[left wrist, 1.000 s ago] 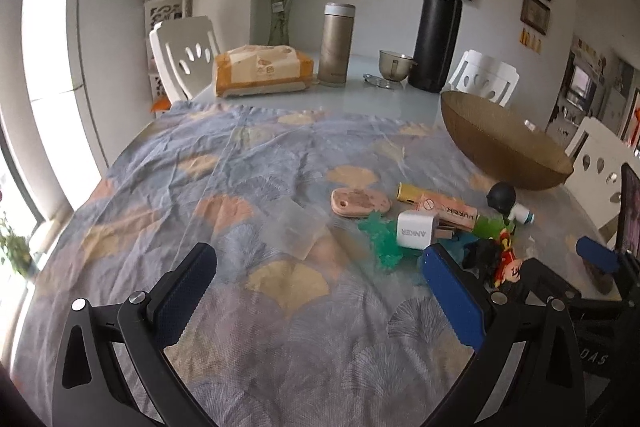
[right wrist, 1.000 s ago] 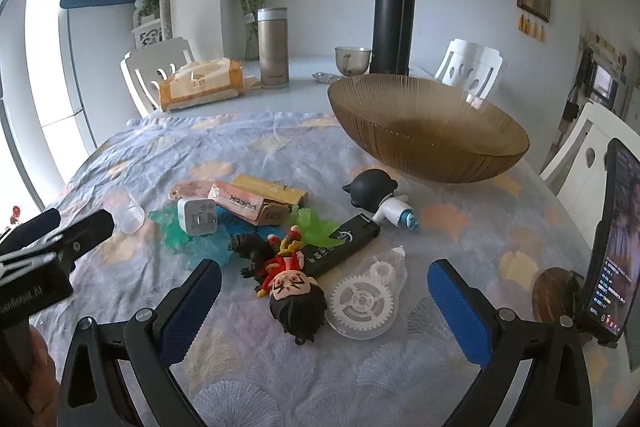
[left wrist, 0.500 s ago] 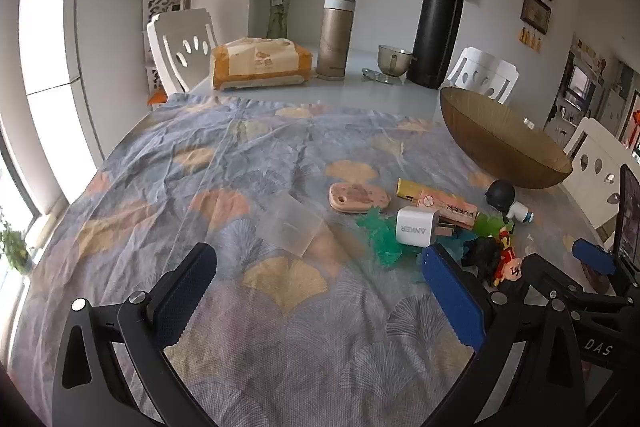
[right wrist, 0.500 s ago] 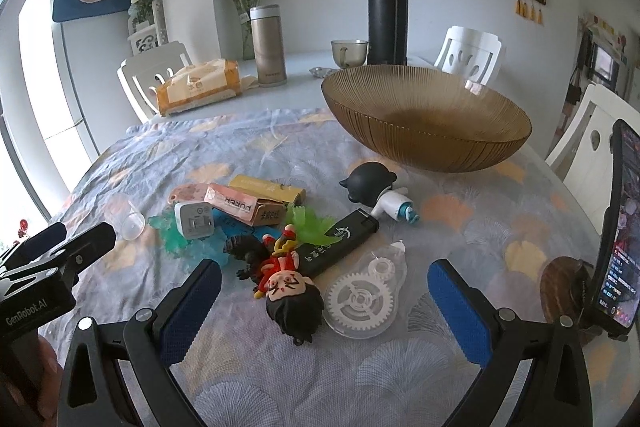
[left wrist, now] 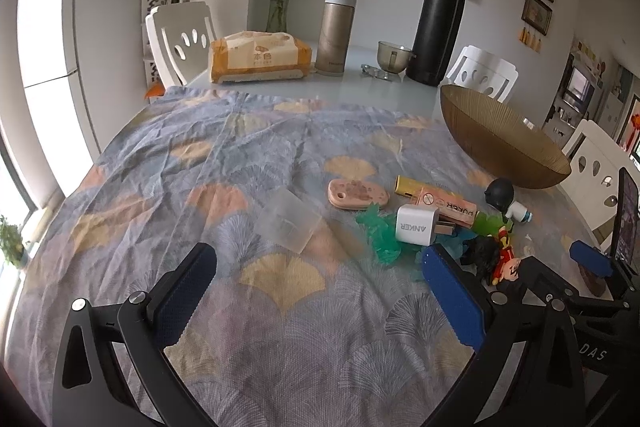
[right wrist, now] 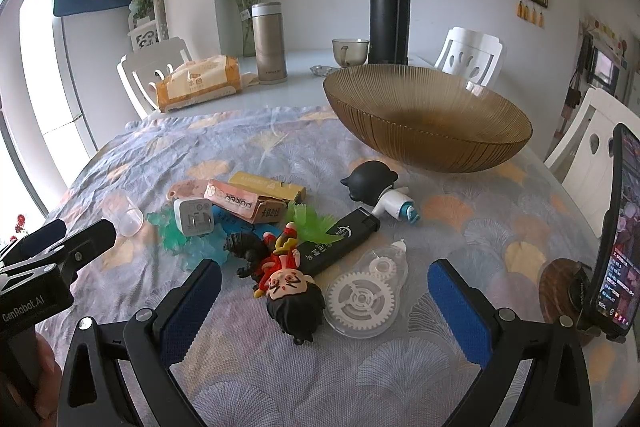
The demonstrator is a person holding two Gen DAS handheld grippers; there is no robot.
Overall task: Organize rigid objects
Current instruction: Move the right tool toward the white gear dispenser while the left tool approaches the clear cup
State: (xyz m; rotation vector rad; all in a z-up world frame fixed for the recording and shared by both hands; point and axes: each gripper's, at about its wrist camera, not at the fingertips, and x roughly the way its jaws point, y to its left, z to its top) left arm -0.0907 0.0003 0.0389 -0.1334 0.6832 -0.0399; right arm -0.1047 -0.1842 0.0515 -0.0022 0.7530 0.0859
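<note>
A heap of small items lies on the patterned cloth: a white charger (right wrist: pixel 194 217), a pink card box (right wrist: pixel 240 205), a black lighter (right wrist: pixel 340 239), a red doll figure (right wrist: pixel 292 287) and a clear tape dispenser (right wrist: pixel 364 295). My right gripper (right wrist: pixel 324 279) hovers open over the doll and the dispenser, holding nothing. My left gripper (left wrist: pixel 318 267) is open too, just short of a clear plastic cup (left wrist: pixel 288 225), with the charger (left wrist: pixel 416 227) to its right. A ribbed brown bowl (right wrist: pixel 428 123) stands beyond the heap with nothing in it.
Far side of the table: a tissue pack (left wrist: pixel 260 59), a tan flask (left wrist: pixel 336 35), a tall black flask (left wrist: pixel 436 27) and a small cup (left wrist: pixel 394 57). A phone on a stand (right wrist: pixel 616 227) is at the right edge. White chairs ring the table.
Both grippers drifted slightly forward over the table and stayed open. The items on the cloth have not moved.
</note>
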